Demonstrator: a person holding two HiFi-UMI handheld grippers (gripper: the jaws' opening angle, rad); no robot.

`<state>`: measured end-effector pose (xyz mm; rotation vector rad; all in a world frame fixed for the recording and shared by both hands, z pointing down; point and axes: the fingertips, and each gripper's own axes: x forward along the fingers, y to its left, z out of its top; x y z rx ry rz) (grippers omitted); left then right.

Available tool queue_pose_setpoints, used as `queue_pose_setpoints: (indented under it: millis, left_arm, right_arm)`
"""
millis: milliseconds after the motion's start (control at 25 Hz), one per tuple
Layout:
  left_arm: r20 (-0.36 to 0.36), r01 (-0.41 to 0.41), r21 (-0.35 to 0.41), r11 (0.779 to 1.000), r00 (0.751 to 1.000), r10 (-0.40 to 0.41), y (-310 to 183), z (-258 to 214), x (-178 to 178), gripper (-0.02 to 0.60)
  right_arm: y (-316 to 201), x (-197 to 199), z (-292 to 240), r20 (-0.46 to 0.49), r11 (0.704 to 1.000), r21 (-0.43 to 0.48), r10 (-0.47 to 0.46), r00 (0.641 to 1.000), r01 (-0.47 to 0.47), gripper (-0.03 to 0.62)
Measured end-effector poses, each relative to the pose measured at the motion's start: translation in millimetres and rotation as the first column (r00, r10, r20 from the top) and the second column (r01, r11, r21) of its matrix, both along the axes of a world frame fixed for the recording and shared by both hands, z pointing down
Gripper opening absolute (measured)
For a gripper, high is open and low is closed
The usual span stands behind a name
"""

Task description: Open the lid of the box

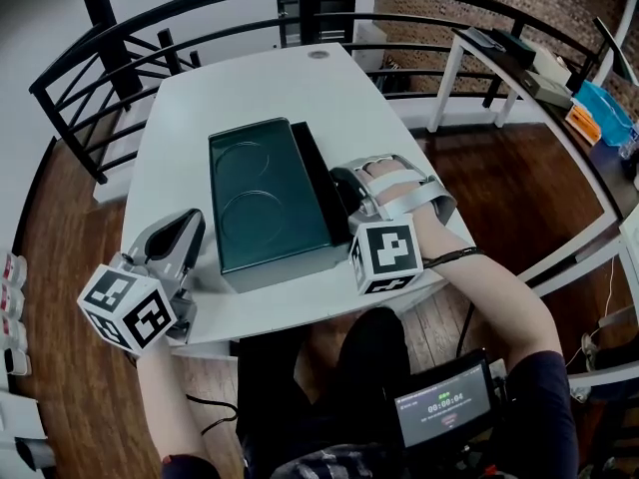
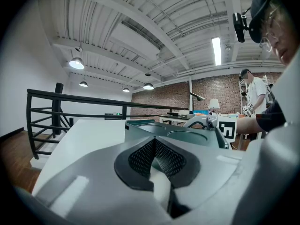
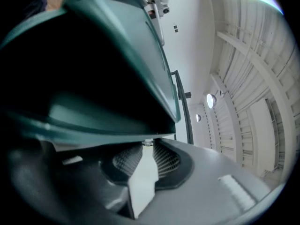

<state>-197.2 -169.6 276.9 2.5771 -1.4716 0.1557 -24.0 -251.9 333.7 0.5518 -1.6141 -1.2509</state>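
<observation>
White table (image 1: pixel 300 88) ringed by a black railing (image 1: pixel 200 8) carries the dark green box (image 1: pixel 270 203) at its middle. The left gripper (image 1: pixel 188 230) rests off the box's near left corner and the right gripper (image 1: pixel 344 183) touches its right side. From the left gripper view, the pads are pressed together, empty, with the box beyond them. From the right gripper view, the jaws stand slightly apart, their tips right under the box's lid (image 3: pixel 117 41) rim.

- box (image 1: pixel 270 198): dark green, smooth, slight sheen, looks like plastic
- counter (image 1: pixel 300 88): matt white, smooth
- floor (image 1: pixel 499 183), 3 o'clock: glossy wood
- left gripper (image 2: pixel 153 149) pads (image 2: pixel 140 158): black, fine cross-hatch
</observation>
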Motion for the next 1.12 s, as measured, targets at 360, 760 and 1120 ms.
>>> queue_pose_setpoints:
  millis: [360,760,1120]
  left_arm:
    - [-0.001,0.002,-0.002,1.000,1.000,-0.002,-3,0,3,0.014]
    - [-0.002,0.001,-0.002,1.000,1.000,-0.001,-3,2,0,0.014]
    - [-0.002,0.002,-0.005,1.000,1.000,-0.002,-2,1,0,0.014]
  right_arm:
    - [-18,65,5,-0.028,0.999,-0.008,0.051,0.998,-0.052,0.066]
    - [-32,97,6,-0.045,1.000,0.008,0.026,0.999,-0.026,0.066]
    - [-39,101,8,-0.063,1.000,-0.003,0.021,0.998,-0.021,0.069]
